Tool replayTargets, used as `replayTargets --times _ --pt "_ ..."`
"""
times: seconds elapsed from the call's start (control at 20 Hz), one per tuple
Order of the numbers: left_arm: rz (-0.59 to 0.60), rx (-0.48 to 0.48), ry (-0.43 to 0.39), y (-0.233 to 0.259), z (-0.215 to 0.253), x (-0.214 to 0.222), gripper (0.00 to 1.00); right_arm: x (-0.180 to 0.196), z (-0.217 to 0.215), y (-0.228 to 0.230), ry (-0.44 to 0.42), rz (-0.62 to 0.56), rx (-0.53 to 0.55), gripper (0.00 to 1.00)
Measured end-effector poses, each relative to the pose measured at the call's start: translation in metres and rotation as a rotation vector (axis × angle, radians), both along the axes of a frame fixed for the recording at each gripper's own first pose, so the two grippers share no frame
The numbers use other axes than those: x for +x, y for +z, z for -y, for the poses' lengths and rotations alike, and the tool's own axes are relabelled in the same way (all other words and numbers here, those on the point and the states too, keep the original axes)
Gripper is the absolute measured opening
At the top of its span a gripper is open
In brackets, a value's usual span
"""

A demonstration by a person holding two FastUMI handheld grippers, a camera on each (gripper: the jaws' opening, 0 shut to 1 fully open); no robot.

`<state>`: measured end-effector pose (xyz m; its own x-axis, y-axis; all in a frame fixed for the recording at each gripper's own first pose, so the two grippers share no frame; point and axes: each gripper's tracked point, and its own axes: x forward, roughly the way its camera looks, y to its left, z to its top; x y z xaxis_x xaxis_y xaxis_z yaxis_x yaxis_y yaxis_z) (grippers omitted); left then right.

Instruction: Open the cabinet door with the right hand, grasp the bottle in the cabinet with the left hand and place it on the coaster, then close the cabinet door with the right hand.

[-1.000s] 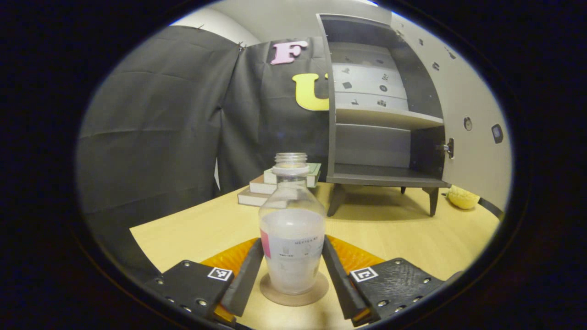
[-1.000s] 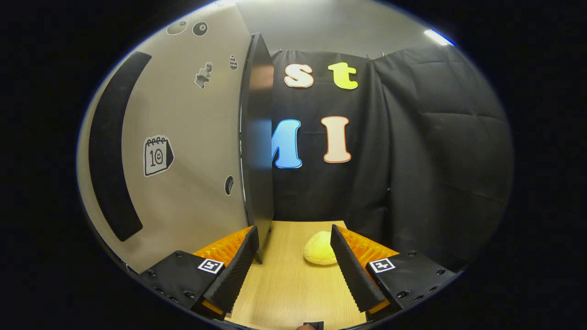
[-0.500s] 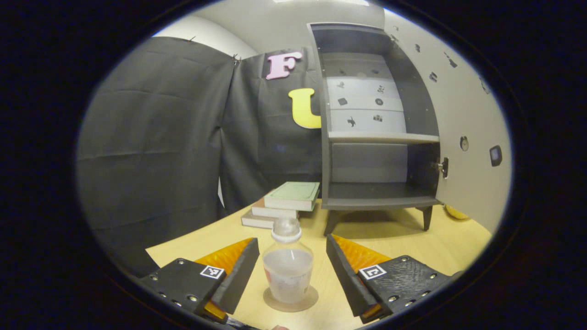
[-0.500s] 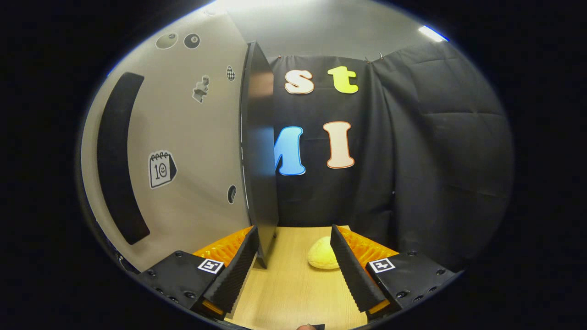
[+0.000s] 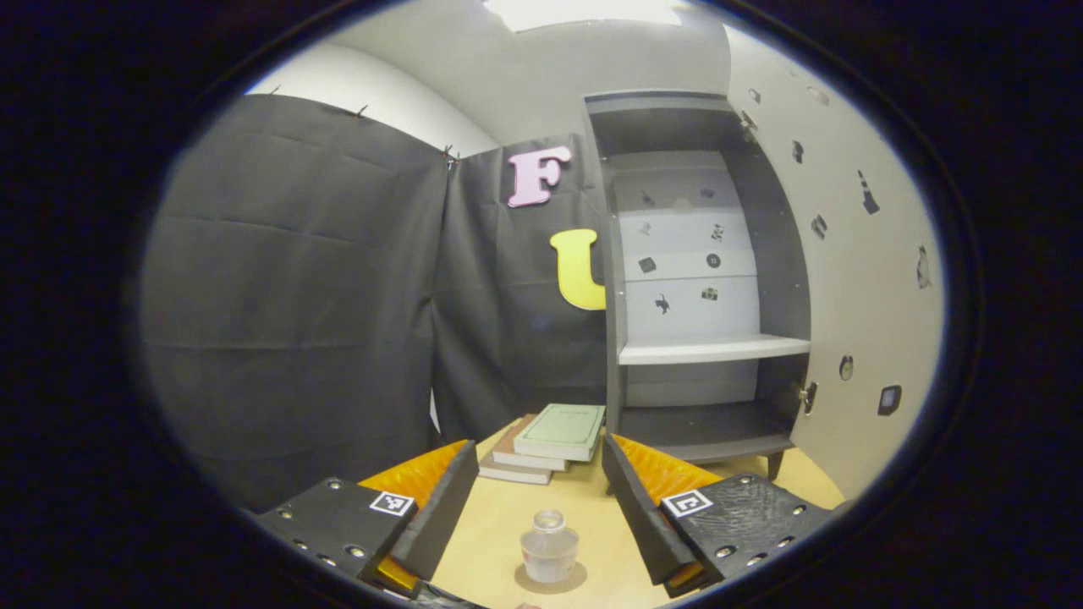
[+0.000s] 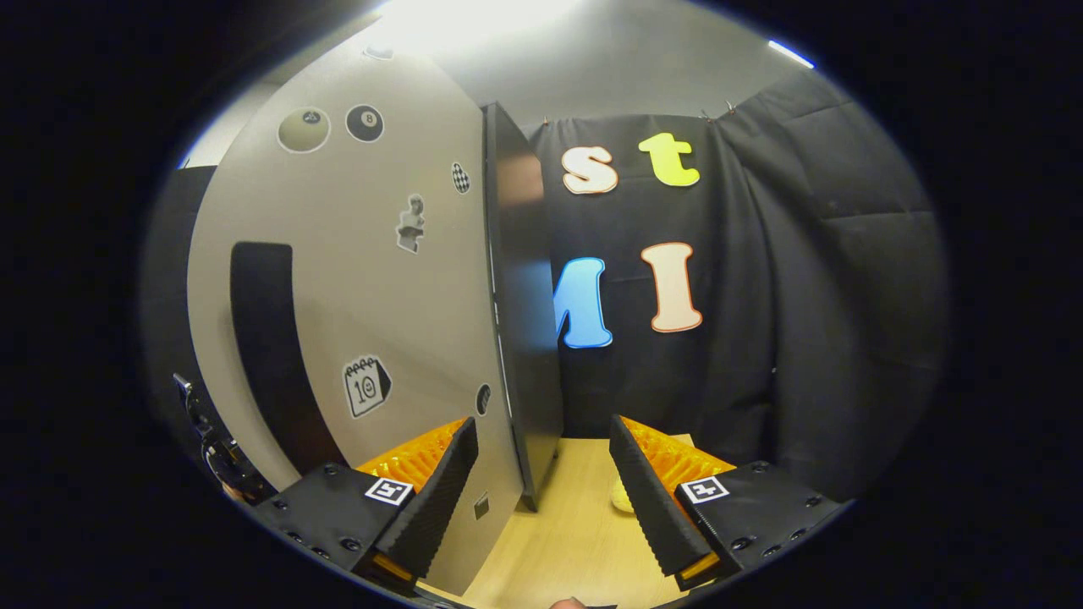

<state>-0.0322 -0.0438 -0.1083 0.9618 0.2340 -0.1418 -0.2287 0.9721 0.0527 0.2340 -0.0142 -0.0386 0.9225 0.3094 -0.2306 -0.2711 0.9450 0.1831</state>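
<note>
**On the coaster: bottle delivered, door left to shut**

At the lower left of the left gripper view, the left gripper (image 5: 539,507) shows its two fingers spread wide apart with nothing between them. Just below and between them, at the bottom centre, the bottle (image 5: 549,547) stands upright on the round coaster (image 5: 551,579), free of both fingers. Behind it, toward the middle of the frame, a stack of books (image 5: 550,441) lies on the table (image 5: 499,529). Further right stands the cabinet (image 5: 702,321), its two shelves bare, and at the far right edge its door (image 5: 854,279) is swung fully outward.

In the right gripper view, the same door (image 6: 381,296) fills the left half of the frame, its thin edge running down the middle. The right gripper (image 6: 541,499) sits at the bottom with fingers apart, holding nothing; the door's lower edge comes down between them, but whether either finger touches it I cannot tell. A yellow object (image 6: 622,497) peeks out beside the right-hand finger.

Opening, grasping and placing look finished. Only closing the door remains, and the right gripper appears positioned for that push.
</note>
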Motion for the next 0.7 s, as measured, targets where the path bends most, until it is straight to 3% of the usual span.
replayTargets --times 0.15,0.2,0.25,0.3,0.35,0.4,0.45,0.5,0.55,0.6,0.7 --pt "0.017 0.030 0.000 0.016 -0.005 0.001 0.88 -0.003 -0.013 0.017 0.034 0.021 0.024 0.94" --pt "0.023 0.038 -0.010 0.019 -0.004 0.003 0.90 -0.005 -0.016 0.021 0.039 0.025 0.027 0.99" --pt "0.028 0.046 -0.014 0.021 -0.006 0.005 0.90 -0.007 -0.021 0.022 0.044 0.025 0.030 0.94" --pt "0.030 0.049 -0.018 0.022 -0.008 0.006 0.89 -0.007 -0.026 0.022 0.039 0.020 0.027 0.99" --pt "0.031 0.043 -0.026 0.022 -0.009 0.008 0.88 -0.008 -0.029 0.022 0.035 0.018 0.027 0.90" --pt "0.036 0.035 -0.034 0.025 -0.011 0.010 0.88 -0.007 -0.031 0.021 0.029 0.012 0.031 0.89" --pt "0.045 0.026 -0.044 0.027 -0.013 0.011 0.88 -0.008 -0.033 0.021 0.019 0.007 0.037 0.96" --pt "0.051 0.020 -0.053 0.027 -0.018 0.015 0.88 -0.008 -0.036 0.021 0.006 0.005 0.039 0.89" --pt "0.049 0.014 -0.063 0.027 -0.021 0.018 0.88 -0.010 -0.038 0.021 -0.009 0.003 0.037 0.89" --pt "0.050 0.005 -0.081 0.027 -0.025 0.022 0.88 -0.011 -0.041 0.022 -0.023 0.003 0.033 0.96" --pt "0.055 -0.008 -0.110 0.031 -0.033 0.031 0.88 -0.013 -0.048 0.023 -0.048 0.004 0.017 0.96"
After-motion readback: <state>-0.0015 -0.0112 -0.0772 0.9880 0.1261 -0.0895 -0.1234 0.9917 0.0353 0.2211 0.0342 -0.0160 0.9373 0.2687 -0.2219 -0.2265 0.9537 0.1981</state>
